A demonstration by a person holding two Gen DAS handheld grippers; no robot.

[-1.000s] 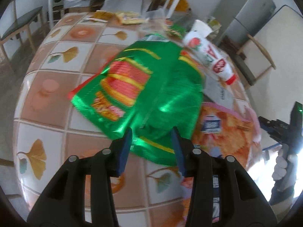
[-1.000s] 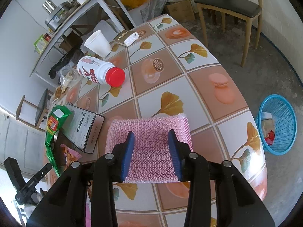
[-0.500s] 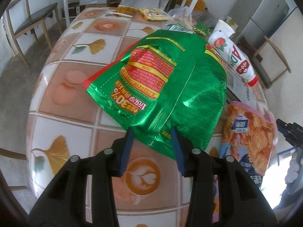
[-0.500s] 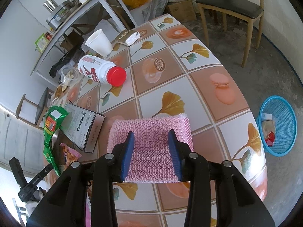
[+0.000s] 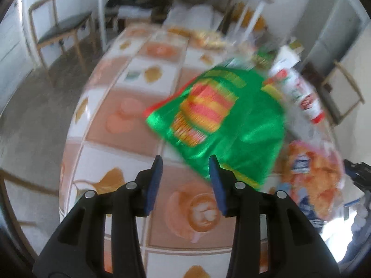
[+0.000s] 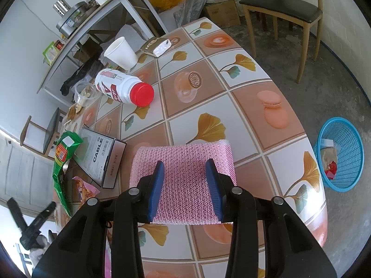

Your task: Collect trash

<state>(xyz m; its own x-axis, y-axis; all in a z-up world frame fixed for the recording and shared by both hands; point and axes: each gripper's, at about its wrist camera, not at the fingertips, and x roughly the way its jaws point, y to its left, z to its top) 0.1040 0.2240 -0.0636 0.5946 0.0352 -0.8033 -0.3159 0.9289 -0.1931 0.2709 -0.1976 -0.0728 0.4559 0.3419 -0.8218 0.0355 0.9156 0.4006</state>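
Left wrist view blurred, green bag (image 5: 227, 125) beyond parted jaws; right jaws apart over pink mesh (image 6: 183, 178).

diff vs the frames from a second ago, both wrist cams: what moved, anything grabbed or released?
Only the left gripper moved: it swung left of the green snack bag, whose edge no longer sits between its open fingers. Nothing grabbed. The right gripper stayed put, straddling the pink mesh pad; bottle, cup and blue basket unchanged.

Tiled table (image 6: 243, 88) with ginkgo-leaf pattern; two wooden chairs, dark seats (image 6: 281, 9) (image 5: 62, 27); white shelf rack (image 6: 97, 16) bearing metal canister (image 6: 61, 5); cardboard boxes (image 6: 222, 11) on concrete floor.
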